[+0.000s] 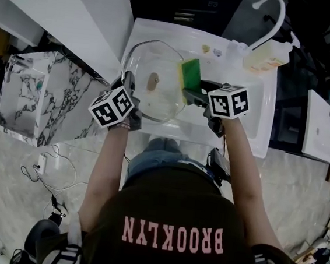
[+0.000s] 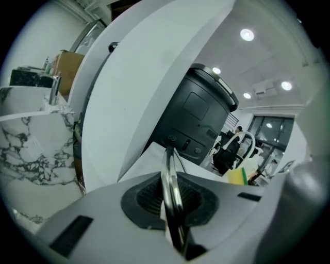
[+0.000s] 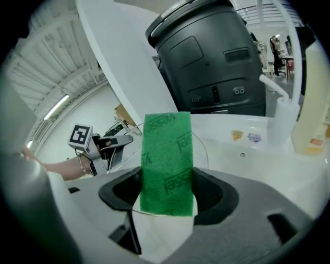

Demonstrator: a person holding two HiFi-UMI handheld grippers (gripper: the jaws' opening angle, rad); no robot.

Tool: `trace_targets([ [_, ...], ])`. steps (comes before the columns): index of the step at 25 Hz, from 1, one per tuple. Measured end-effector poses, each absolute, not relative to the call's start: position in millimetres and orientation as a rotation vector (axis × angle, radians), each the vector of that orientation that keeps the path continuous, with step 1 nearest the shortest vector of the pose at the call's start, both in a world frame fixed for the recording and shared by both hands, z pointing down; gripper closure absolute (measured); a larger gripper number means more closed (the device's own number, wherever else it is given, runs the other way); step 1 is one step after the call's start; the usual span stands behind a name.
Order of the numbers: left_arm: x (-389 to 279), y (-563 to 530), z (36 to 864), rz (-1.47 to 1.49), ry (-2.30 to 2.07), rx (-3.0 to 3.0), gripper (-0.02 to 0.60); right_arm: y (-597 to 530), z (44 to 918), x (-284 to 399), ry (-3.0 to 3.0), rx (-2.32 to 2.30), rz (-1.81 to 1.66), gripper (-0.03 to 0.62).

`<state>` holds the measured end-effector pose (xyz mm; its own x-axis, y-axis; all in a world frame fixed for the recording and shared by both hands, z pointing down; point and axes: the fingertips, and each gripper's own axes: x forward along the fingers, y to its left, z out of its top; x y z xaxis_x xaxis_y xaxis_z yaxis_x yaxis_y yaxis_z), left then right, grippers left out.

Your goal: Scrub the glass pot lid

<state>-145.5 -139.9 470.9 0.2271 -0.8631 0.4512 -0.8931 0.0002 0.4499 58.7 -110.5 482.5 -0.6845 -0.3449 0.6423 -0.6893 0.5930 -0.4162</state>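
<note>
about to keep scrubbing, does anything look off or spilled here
Nothing stands out. The left gripper clamps the round clear glass pot lid by its rim, the right gripper holds a green scouring sponge at its edge, over the white sink; no spill shows.

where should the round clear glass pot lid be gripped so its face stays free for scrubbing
By its thin metal rim at the left edge, coming from the left, a jaw on each face. The round clear glass pot lid is broad, so only its edge fits; the left gripper shut there leaves the face free for the green sponge in the right gripper.
</note>
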Motion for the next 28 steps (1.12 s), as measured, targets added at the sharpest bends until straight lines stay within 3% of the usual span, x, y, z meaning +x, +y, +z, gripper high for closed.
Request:
trace_targets([
  [15,-62,-165,412,0.282,-1.505,2.226,0.561,-121,449,157,-2.391,1.298,1.189,0.312],
  [28,46,-176,377,0.526,-1.197,2.692,0.563,-83,453,246,-2.272,1.628,1.216,0.312],
])
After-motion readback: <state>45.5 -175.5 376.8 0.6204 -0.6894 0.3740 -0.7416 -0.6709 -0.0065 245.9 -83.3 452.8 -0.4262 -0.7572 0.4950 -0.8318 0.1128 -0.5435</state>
